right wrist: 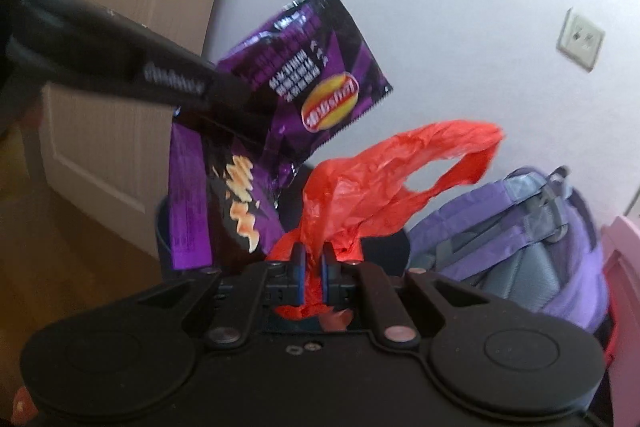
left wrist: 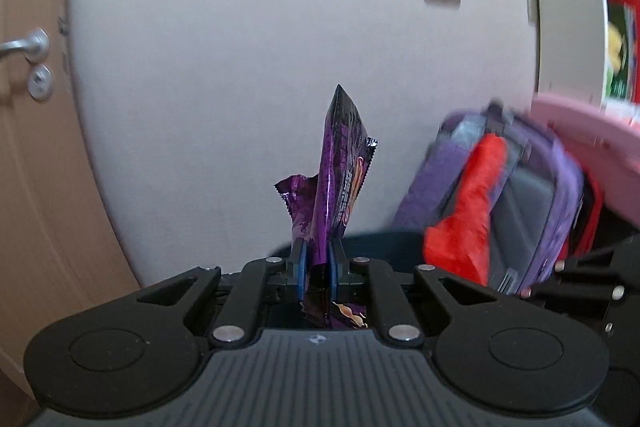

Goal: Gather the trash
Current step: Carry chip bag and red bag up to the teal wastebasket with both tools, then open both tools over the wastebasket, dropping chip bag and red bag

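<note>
Both grippers clamped; dark bin (right wrist: 164, 227) mostly hidden.

My left claw (left wrist: 318, 259) is clamped on a purple snack wrapper (left wrist: 338, 167), which stands up from between the blue pads (left wrist: 303, 265). Just beyond the claw, a dark bin rim (left wrist: 380, 241). Right of it, a purple backpack (left wrist: 532, 203) against the white wall (left wrist: 260, 27), red plastic bag (left wrist: 472, 203) in front, blurred. Far left, a door handle (left wrist: 24, 45).

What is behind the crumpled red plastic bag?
Behind the red plastic bag lean a purple and grey backpack and a white wall; the bag covers part of the backpack.
</note>
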`<state>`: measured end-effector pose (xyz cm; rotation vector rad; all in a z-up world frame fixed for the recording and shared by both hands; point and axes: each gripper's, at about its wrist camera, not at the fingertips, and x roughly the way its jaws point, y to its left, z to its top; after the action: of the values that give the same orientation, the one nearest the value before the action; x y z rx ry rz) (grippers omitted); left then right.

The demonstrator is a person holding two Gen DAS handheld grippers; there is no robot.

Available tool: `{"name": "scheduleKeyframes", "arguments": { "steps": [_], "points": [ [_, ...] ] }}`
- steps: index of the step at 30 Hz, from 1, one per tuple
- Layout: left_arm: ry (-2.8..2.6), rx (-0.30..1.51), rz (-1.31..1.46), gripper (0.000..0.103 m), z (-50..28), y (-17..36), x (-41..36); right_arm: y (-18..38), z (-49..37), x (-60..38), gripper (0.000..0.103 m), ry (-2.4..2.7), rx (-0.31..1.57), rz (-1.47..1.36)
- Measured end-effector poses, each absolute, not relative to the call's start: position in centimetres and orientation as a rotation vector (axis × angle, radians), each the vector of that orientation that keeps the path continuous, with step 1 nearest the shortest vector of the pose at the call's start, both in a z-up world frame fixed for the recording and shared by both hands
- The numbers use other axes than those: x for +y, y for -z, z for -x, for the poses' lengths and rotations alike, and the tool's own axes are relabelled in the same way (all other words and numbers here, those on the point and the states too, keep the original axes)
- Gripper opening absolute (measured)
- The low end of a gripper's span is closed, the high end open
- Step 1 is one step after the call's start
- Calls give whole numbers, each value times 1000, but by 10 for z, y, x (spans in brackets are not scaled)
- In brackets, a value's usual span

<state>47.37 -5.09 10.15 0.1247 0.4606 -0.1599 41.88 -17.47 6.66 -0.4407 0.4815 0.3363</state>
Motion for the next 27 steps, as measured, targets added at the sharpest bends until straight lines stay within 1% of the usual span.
{"name": "scheduleKeyframes", "arguments": {
  "steps": [9, 13, 17, 19, 22, 23, 24, 26, 27],
  "points": [
    [150, 636, -160, 11, -521, -50, -60, -31, -452, -164, 6, -385, 572, 436],
    [140, 746, -208, 11, -534, -25, -66, -22, -453, -164, 17, -387, 581, 442],
    [126, 818, -237, 11, -539, -8, -68, -25, -451, -173, 23, -372, 583, 423],
    [138, 858, -211, 14, -540, -4, -66, -28, -448, -174, 30, -365, 574, 410],
    [160, 875, -168, 22, -536, -3, -63, -32, -445, -180, 39, -361, 549, 387],
    [169, 875, -166, 32, -534, -4, -63, -34, -442, -181, 41, -356, 546, 384],
    [173, 868, -164, 47, -531, -6, -62, -35, -441, -182, 43, -350, 541, 384],
    [160, 833, -171, 63, -523, -12, -63, -38, -432, -183, 43, -331, 534, 386],
    [159, 815, -173, 66, -517, -16, -61, -41, -430, -187, 43, -333, 532, 373]
  ]
}}
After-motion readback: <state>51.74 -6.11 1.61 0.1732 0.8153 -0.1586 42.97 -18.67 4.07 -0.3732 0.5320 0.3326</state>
